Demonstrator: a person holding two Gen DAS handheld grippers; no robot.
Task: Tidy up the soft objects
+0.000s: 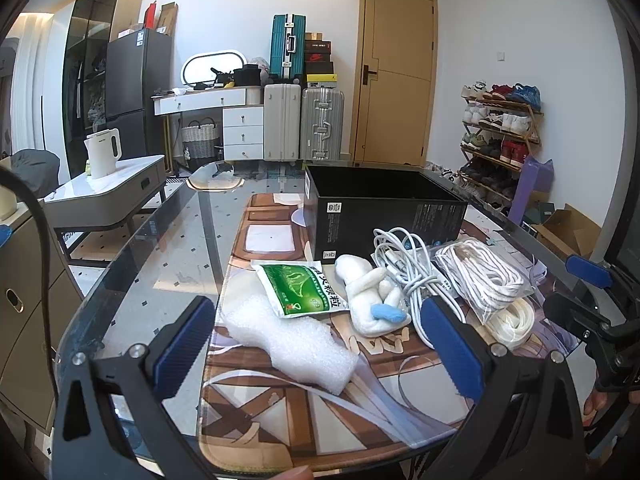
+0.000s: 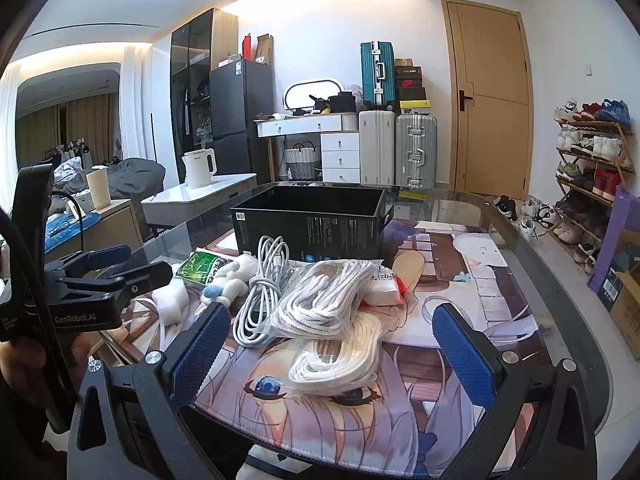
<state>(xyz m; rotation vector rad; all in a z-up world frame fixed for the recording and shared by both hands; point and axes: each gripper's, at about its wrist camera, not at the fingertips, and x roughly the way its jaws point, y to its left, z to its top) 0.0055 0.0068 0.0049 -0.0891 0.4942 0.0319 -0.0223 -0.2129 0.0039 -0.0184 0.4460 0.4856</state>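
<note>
An open black box [image 1: 384, 212] [image 2: 312, 220] stands at the back of the printed mat. In front of it lie a white foam sheet [image 1: 292, 340], a green sachet [image 1: 298, 288], a white plush toy [image 1: 374, 300] [image 2: 226, 280], a coiled white cable [image 1: 404, 268] [image 2: 262, 292], a bagged white rope [image 1: 484, 276] [image 2: 324, 300] and a second rope bundle [image 2: 340, 356]. My left gripper [image 1: 320, 348] is open and empty, just short of the foam sheet. My right gripper [image 2: 332, 352] is open and empty, with the second rope bundle between its fingers.
The glass table edge [image 1: 132, 240] curves round the mat [image 2: 460, 280]. A side table with a white kettle [image 1: 102, 152] stands to the left. A shoe rack [image 2: 592, 168] and cardboard boxes [image 2: 624, 292] are on the right. Suitcases [image 1: 304, 120] line the far wall.
</note>
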